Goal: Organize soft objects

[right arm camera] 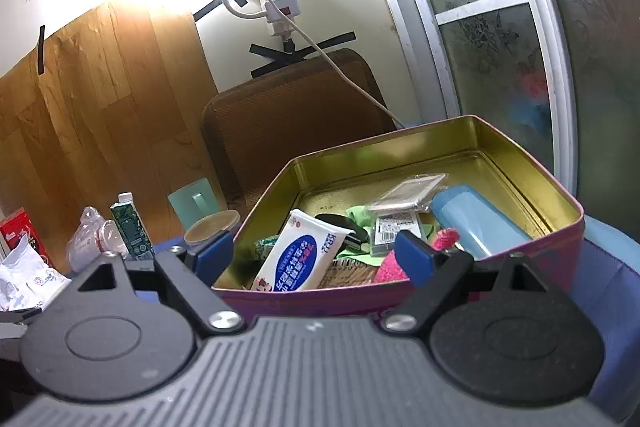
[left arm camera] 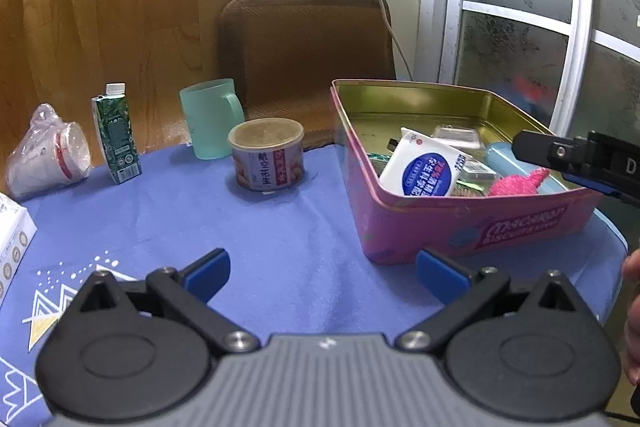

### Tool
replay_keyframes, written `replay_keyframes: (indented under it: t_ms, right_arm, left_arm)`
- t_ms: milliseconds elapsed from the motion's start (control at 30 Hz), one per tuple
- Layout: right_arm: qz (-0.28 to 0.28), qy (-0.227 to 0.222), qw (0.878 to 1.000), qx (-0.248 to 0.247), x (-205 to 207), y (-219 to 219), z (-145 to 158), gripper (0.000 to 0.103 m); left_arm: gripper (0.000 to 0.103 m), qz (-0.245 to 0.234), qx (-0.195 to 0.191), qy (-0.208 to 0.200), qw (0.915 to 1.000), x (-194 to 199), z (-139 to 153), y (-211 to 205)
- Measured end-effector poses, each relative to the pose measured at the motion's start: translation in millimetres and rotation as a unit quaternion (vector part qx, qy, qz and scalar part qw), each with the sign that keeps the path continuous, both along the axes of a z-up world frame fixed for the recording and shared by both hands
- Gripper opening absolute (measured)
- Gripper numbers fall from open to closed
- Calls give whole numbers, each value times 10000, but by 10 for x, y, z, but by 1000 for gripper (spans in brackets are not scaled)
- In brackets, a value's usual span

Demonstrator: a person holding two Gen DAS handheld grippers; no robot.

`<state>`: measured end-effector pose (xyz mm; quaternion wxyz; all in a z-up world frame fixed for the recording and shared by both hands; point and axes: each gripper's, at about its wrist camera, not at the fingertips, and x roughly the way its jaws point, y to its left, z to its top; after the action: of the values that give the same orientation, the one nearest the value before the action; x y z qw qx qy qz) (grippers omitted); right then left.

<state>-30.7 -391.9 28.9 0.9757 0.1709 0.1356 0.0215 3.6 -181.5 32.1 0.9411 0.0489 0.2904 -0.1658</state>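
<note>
A pink biscuit tin [left arm camera: 460, 227] with a gold inside stands on the blue cloth at the right. In it lie a white wipes pack [left arm camera: 426, 163], a pink fluffy cloth [left arm camera: 518, 183], a light blue case [right arm camera: 480, 219] and clear plastic boxes [right arm camera: 404, 195]. My left gripper [left arm camera: 322, 273] hovers open over bare cloth, left of the tin's near corner, nothing between its blue pads. My right gripper [right arm camera: 316, 253] is open at the tin's near wall [right arm camera: 320, 299], level with the rim, its pads empty; the wipes pack [right arm camera: 298, 253] and pink cloth [right arm camera: 390, 267] lie just beyond. In the left wrist view the right gripper's finger [left arm camera: 560, 151] reaches over the tin's right rim.
On the cloth left of the tin stand a lidded can [left arm camera: 266, 155], a green plastic mug [left arm camera: 210, 119], a green drink carton [left arm camera: 116, 135] and bagged cups [left arm camera: 50, 155]. A white box [left arm camera: 12, 239] sits at the far left. A brown chair back [left arm camera: 304, 55] is behind the table.
</note>
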Motion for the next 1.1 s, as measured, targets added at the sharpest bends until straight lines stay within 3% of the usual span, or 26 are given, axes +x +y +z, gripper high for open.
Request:
replay_keyframes:
  t_ms: [467, 1100]
  right_arm:
    - [41, 96, 9999, 28, 22, -1, -21, 90]
    - [46, 150, 9998, 103, 31, -14, -30, 91]
  left_arm:
    - [103, -26, 14, 86, 10000, 5, -12, 12]
    - [103, 253, 441, 157, 9986, 32, -67, 1]
